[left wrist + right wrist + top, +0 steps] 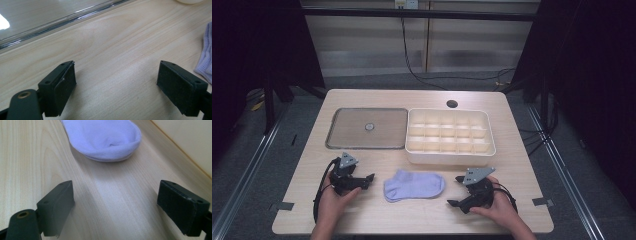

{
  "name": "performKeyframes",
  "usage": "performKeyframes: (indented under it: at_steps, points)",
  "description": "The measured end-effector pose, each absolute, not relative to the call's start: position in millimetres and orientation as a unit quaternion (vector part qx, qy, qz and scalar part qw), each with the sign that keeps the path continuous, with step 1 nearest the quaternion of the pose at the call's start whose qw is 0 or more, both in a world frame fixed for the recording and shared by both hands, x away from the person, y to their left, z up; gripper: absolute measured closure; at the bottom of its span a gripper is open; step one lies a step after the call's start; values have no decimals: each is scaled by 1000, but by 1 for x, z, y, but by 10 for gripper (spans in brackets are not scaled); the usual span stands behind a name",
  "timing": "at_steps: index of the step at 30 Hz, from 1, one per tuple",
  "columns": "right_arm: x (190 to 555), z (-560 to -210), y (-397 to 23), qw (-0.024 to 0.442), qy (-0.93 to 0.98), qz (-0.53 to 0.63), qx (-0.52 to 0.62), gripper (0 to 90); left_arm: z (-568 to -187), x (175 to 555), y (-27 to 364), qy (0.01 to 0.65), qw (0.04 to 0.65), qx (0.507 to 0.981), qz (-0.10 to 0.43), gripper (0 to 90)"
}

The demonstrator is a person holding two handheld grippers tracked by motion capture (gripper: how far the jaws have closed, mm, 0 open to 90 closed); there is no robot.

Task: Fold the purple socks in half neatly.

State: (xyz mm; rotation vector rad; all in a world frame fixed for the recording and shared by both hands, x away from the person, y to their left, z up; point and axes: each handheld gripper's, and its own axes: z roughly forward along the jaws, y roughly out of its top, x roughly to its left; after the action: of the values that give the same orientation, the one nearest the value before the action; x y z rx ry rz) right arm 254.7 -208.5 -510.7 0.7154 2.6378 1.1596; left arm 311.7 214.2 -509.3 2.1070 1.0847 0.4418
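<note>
A pale lilac sock [414, 185] lies flat near the front edge of the worktop [362, 160], about midway along it, untouched and not yet lifted. The left gripper [370, 178] rests just to the sock's left and the right gripper [455, 190] just to its right, both low over the wood and aimed inward at it. In the left gripper view the fingers [61, 91] stand spread wide with bare worktop between them, and the sock's ribbed edge shows at the right side, apart from the nearer pad. In the right gripper view the fingers [182, 210] are likewise spread, holding nothing, with the sock's rounded end a little ahead of them. Behind the sock, toward the back of the worktop, sit a cream divided box [449, 156] with empty-looking compartments and, beside it on the left, a flat metal tray [342, 140]. By my reading, the work is at its very start: the approach is made, but grasping the sock, and whatever handling follows, all remains.
</note>
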Motion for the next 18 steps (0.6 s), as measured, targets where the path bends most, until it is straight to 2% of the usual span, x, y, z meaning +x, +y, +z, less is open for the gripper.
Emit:
performKeyframes:
  at_steps: [7, 16, 18]
  points:
    - [257, -510, -210, 85, 885, 390, 240, 180, -508, 310, 214, 423, 350, 818, 169, 158]
    - [261, -505, -211, 66, 882, 397, 245, 302, -500, 306, 216, 445, 332, 818, 148, 208]
    - [262, -502, -209, 73, 885, 391, 241, 376, -497, 303, 213, 448, 337, 817, 139, 216]
